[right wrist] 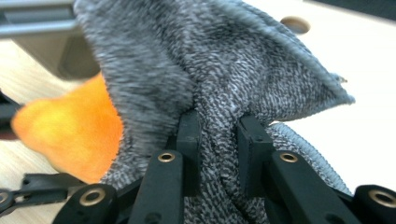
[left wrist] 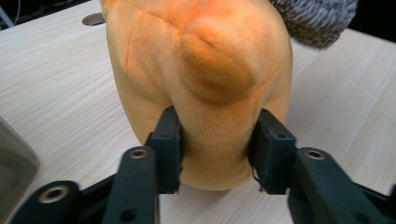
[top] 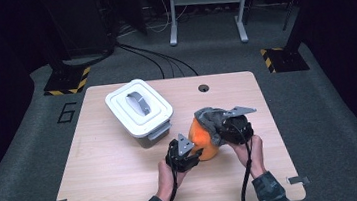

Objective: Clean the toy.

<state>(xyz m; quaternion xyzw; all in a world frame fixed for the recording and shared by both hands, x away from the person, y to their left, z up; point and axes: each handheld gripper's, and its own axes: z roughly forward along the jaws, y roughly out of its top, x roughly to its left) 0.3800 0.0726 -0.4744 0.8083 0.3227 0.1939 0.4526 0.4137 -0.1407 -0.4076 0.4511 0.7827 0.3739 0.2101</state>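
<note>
My left gripper [left wrist: 217, 142] is clamped on the lower part of the orange plush toy [left wrist: 205, 70], one jaw on each side of it; the toy stands on the wooden table [top: 117, 162], directly in front of this gripper. My right gripper [right wrist: 218, 140] is closed on a fold of the grey knitted cloth [right wrist: 224, 65]; this cloth lies over the top of the toy, just above and beyond my left gripper. A white lidded box [top: 138, 108] stands further away, to the left of both grippers.
</note>
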